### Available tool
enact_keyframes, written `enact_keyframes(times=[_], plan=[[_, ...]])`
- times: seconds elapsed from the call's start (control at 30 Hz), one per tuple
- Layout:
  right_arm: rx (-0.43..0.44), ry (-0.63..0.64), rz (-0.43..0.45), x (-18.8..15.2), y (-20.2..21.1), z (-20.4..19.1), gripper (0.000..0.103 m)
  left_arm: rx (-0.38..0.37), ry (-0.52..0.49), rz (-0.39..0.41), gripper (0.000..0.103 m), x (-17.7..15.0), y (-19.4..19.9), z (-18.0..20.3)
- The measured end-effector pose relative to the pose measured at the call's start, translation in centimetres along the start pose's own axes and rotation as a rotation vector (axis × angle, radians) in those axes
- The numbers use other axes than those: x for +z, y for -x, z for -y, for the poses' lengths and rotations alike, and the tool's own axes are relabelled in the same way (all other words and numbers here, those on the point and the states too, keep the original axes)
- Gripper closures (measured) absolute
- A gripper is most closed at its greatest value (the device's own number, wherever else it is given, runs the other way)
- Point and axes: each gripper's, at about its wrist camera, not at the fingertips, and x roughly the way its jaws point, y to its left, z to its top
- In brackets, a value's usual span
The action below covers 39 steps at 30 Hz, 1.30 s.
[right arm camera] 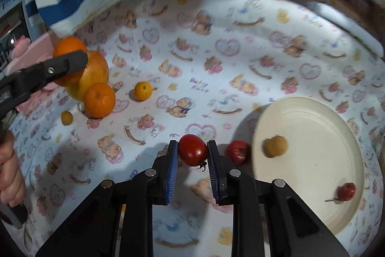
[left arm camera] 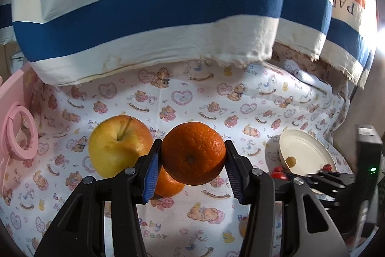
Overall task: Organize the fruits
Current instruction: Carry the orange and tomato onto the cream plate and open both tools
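Left wrist view shows my left gripper (left arm camera: 193,157) clamped on a large orange (left arm camera: 193,153), the blue pads pressing its widest part on both sides, lifted above the bear-print cloth (left arm camera: 216,93) on the worktop. Just behind it to the left sits a yellow apple (left arm camera: 118,148), and a second orange (left arm camera: 168,184) lies beneath. I judge the held orange firm and fairly heavy, its pebbled skin giving good grip, so a hold across the middle suits it. Right wrist view has my right gripper (right arm camera: 192,155) closed on a small red tomato (right arm camera: 192,149) just beside the cream plate (right arm camera: 320,160). That one looks smooth, light and easily bruised; I'd squeeze gently across its belly. A tan fruit (right arm camera: 275,145) and a red cherry-like one (right arm camera: 346,191) already rest on the plate
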Motion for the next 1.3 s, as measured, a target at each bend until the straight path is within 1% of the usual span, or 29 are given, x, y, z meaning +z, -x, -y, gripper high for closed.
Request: enact_keyframes(times=[0.1,0.17,0.2,0.23,0.27,0.3,0.33,0.37,0.43,0.53,0.67,0.83,0.9,0.97,1.03,1.1,1.2,1.23,1.27,1.3], plan=[[-0.01,-0.014,0.063,-0.2,2.1,1.4,0.078,0.002,-0.005,0.025,0.054,0.2,0.6,0.0],[-0.035,-0.021,0.114,-0.4,3.6,2.5,0.078,-0.016,-0.016,0.04,0.054,0.4,1.1,0.0],[-0.061,-0.027,0.142,-0.5,4.3,3.0,0.078,-0.035,-0.011,0.048,0.054,0.6,1.5,-0.1],[-0.11,-0.04,0.177,-0.6,5.3,3.8,0.078,-0.05,-0.003,0.061,0.054,0.8,1.9,-0.3],[-0.17,-0.048,0.208,-0.7,6.1,4.4,0.078,-0.053,-0.004,0.076,0.054,0.9,2.3,-0.3],[-0.198,-0.055,0.232,-0.8,6.8,4.9,0.078,-0.046,-0.013,0.095,0.054,1.1,2.7,-0.3],[-0.196,-0.071,0.257,-0.8,7.6,5.7,0.078,-0.032,-0.027,0.112,0.054,1.1,3.1,-0.1],[-0.183,-0.092,0.266,-0.8,8.3,6.7,0.078,-0.02,-0.042,0.13,0.054,1.2,3.4,0.1],[-0.187,-0.11,0.277,-0.8,8.9,7.9,0.078,-0.011,-0.063,0.154,0.054,1.2,3.8,0.4],[-0.224,-0.116,0.309,-1.0,9.9,9.5,0.078,-0.009,-0.089,0.168,0.054,1.1,4.0,0.9],[-0.229,-0.167,0.346,-1.8,10.2,11.7,0.078,-0.003,-0.08,0.174,0.054,0.5,3.8,1.3],[-0.212,-0.185,0.337,-2.0,10.3,12.6,0.078,-0.008,-0.128,0.15,0.054,0.0,3.0,2.4],[-0.175,-0.206,0.32,-2.1,10.0,13.0,0.078,-0.019,-0.14,0.143,0.054,-0.3,2.8,3.0],[-0.176,-0.226,0.291,-2.3,9.4,13.4,0.078,-0.005,-0.143,0.164,0.054,-0.9,2.6,3.6],[-0.183,-0.234,0.274,-2.4,9.0,13.8,0.078,0.026,-0.195,0.171,0.054,-1.6,1.8,4.6],[-0.192,-0.256,0.256,-2.4,8.8,14.5,0.078,0.042,-0.231,0.146,0.054,-1.8,0.9,5.5],[-0.173,-0.308,0.246,-2.5,8.9,16.0,0.078,0.012,-0.215,0.085,0.054,-1.4,-0.2,6.5],[-0.172,-0.324,0.242,-2.5,9.0,16.5,0.078,0.023,-0.218,0.084,0.054,-1.2,-0.2,7.0],[-0.169,-0.333,0.228,-2.5,8.9,17.0,0.078,0.065,-0.239,0.094,0.054,-1.1,-0.3,7.9],[-0.172,-0.345,0.197,-2.4,8.6,17.5,0.078,0.088,-0.262,0.105,0.054,-1.0,-0.3,8.8]])
